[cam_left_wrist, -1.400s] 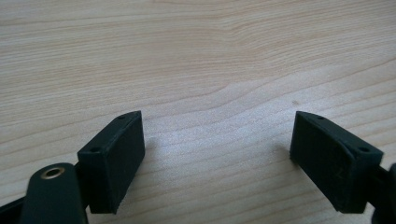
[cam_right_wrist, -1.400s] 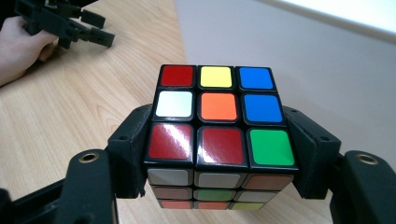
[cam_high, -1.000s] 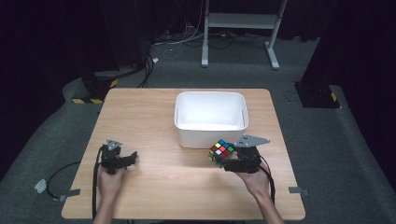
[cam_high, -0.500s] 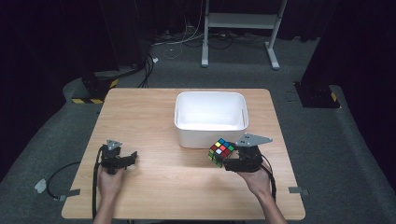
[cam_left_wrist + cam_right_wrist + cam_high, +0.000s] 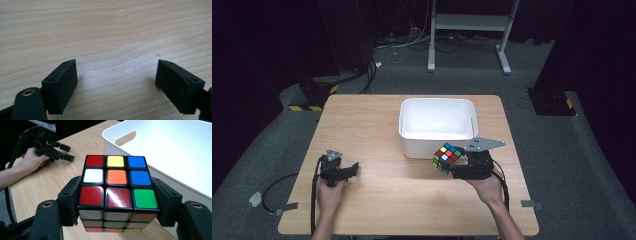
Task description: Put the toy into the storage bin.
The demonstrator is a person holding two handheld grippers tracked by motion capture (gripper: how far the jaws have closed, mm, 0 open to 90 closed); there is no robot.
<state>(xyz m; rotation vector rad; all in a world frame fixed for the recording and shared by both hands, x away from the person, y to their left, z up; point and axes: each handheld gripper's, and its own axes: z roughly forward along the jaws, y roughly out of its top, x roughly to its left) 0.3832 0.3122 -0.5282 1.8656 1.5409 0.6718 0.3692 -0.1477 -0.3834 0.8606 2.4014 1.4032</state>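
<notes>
A scrambled colour cube (image 5: 447, 157) hangs just off the wooden table (image 5: 377, 125), in front of the white bin's near right wall. My right gripper (image 5: 453, 169) is shut on the cube (image 5: 117, 186), one black pad on each side of it. The cube's top face shows red, yellow, blue, white, orange and green stickers. My left gripper (image 5: 354, 169) rests at the table's near left, held by a hand, with its jaws wide apart. In the left gripper view, the pads (image 5: 61, 82) stand over bare wood with nothing between them.
A white plastic bin (image 5: 438, 126) with handle cut-outs stands at the table's middle, empty inside. Cables trail off the table's near left edge to the grey carpet. A white metal stand (image 5: 469, 22) is on the floor beyond the table.
My right gripper has lifted the cube a little off the table, close to the bin's near wall. The left gripper has stayed where it was.
</notes>
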